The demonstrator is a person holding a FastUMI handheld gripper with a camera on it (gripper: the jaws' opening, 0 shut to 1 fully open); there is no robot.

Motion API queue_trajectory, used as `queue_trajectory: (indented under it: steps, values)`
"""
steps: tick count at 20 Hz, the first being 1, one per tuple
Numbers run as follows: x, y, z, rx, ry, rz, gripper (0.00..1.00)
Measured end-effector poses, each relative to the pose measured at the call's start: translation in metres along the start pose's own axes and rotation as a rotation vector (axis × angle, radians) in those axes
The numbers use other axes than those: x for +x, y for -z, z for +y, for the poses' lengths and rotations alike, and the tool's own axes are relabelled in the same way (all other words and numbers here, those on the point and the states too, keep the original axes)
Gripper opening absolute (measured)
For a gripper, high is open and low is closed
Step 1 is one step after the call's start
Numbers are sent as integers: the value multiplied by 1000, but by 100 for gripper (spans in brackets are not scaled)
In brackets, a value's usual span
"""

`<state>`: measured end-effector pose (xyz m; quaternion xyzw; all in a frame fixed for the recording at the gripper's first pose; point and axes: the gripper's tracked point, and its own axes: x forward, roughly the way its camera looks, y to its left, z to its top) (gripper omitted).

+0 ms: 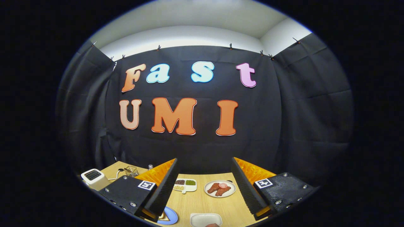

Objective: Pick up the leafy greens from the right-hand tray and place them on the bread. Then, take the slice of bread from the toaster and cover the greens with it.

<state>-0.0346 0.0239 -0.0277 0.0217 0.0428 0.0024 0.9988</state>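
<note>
Toaster (93,178): white, at the far left of the wooden table (202,201), dark slots on top; whether bread sits inside cannot be told from here.

Wire basket (131,171): small, just to the right of the toaster, near the back edge; contents unclear.

Blue plate (170,217): partly hidden behind the left finger, carrying something pale that may be the bread, too hidden to confirm.

Jaws (205,190): wide open, gripping nothing, held above the table with the dishes showing in the gap between the two black fingers.

Divided dish (185,185): white, beyond the fingers; one compartment holds dark grains, one something green, one pale bits.

White tray (205,219): rectangular, nearest, between the fingers; looks bare apart from a small brown object at its near rim. No leafy greens can be made out in it.

Round plate (220,188): white, right of the divided dish, with reddish-brown meat pieces and a pink slice.
</note>
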Motion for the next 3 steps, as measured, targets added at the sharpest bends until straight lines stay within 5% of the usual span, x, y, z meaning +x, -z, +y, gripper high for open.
queue_trajectory:
  steps: [3]
  values:
    - [-3, -7, -7, -5, 22, -23, 98]
